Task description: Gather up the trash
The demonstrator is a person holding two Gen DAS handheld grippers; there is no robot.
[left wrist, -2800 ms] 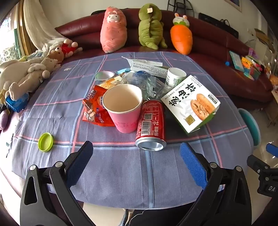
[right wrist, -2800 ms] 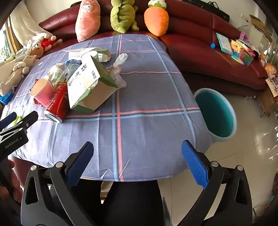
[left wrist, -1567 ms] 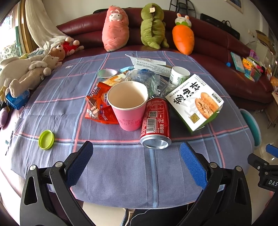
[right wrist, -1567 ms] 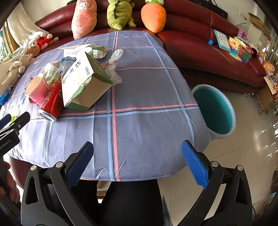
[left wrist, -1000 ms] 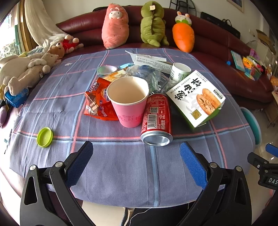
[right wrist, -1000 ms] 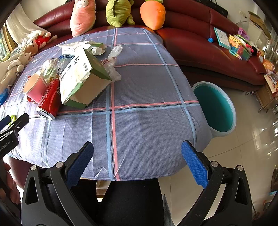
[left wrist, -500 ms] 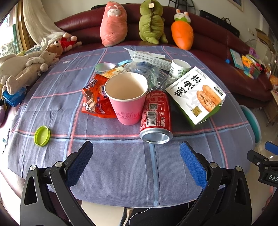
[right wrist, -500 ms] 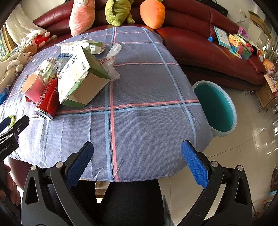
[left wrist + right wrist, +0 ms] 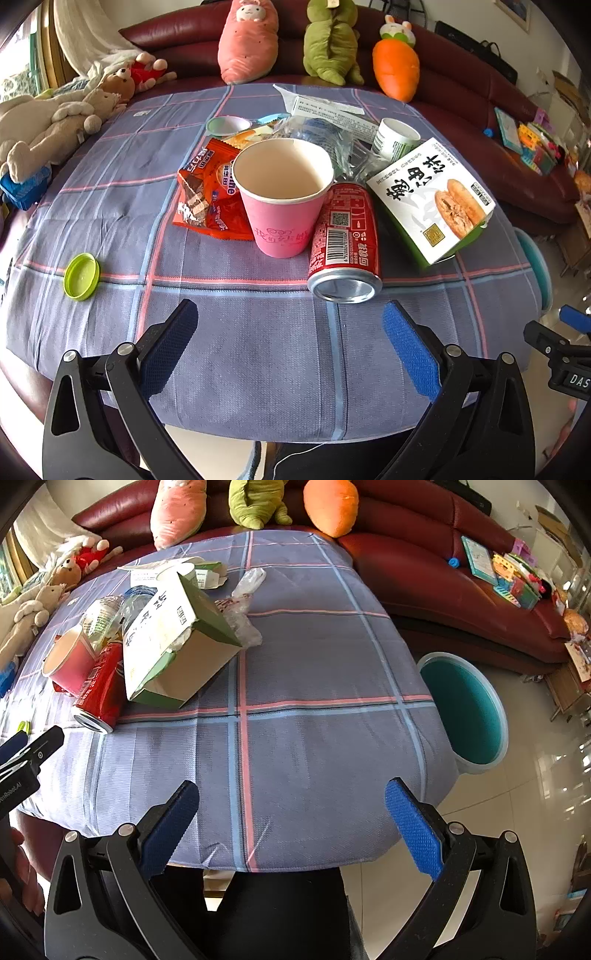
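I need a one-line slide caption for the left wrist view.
Open left gripper faces a lying red soda can, an upright pink paper cup and a white-green food box.

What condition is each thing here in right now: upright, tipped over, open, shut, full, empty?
Pink paper cup: upright, empty.
Red can: lying on its side.
Food box: tipped, one end open.
Small white cup: upright; contents hidden.
Orange snack wrapper: lying flat.
Green lid: loose on the tablecloth.
Teal bin: on the floor, open, looks empty.
Left claw: open, holding nothing.
Right claw: open, holding nothing.
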